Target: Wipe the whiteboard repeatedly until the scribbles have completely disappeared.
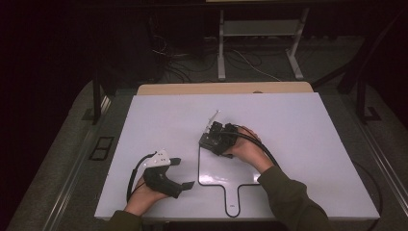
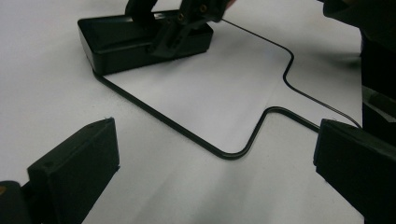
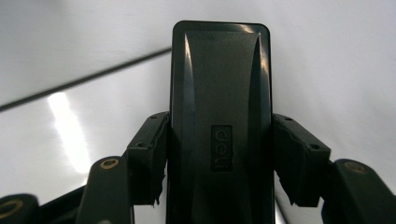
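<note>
1. On the white table [image 1: 159, 115] in the high view, your right gripper [image 1: 215, 137] sits over the black power brick [image 1: 210, 141] at the upper left corner of the paddle-shaped outline [image 1: 199, 168]; your left gripper [image 1: 185, 173] rests near the table's front edge, well apart, so nothing would steady the brick if it slid
2. In the left gripper view, those jaws stand wide with nothing between them, and the brick [image 2: 112, 39] lies flat across the black line [image 2: 154, 112]; I judge that dragging it could leave it astride the line
3. In the right gripper view, both jaws clamp the brick [image 3: 219, 93] by its smooth long sides near one end; lifted fast, I judge the free end may sag or twist out
</note>
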{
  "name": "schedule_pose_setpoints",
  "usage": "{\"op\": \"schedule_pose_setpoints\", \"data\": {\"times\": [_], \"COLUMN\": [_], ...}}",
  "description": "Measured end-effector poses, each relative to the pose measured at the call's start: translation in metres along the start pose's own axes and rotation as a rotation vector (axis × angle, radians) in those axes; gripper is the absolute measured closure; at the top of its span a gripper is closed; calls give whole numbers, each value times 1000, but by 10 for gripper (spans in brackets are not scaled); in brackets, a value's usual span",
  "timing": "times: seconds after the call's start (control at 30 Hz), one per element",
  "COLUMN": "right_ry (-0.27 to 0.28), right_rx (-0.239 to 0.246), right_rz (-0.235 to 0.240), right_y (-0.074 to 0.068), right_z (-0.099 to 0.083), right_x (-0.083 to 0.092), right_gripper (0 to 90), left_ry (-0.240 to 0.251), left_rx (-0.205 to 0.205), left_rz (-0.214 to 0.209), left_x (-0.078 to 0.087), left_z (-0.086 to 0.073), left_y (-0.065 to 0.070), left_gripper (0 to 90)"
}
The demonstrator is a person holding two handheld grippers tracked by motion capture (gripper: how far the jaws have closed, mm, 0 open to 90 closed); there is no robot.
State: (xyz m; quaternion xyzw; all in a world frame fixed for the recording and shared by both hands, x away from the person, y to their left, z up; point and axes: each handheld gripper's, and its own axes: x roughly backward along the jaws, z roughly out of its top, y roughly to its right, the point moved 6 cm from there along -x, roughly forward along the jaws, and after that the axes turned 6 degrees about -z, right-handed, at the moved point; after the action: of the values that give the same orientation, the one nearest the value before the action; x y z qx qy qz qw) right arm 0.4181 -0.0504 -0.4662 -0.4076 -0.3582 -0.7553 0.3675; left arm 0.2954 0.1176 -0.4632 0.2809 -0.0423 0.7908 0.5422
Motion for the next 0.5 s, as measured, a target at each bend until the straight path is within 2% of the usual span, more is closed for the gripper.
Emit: {"op": "schedule_pose_setpoints", "data": {"times": [0.13, 0.5], "right_ry": [-14, -28], "right_rx": [-29, -50], "right_rz": [-13, -45], "right_y": [12, 30], "right_z": [-6, -27], "right_x": [0, 5], "right_gripper": [392, 392], "left_ry": [5, 2], "left_rx": [3, 2], "left_rz": [0, 5], "left_x": [1, 2], "left_z": [0, 0], "left_y": [-1, 0], "left_gripper": [0, 0]}}
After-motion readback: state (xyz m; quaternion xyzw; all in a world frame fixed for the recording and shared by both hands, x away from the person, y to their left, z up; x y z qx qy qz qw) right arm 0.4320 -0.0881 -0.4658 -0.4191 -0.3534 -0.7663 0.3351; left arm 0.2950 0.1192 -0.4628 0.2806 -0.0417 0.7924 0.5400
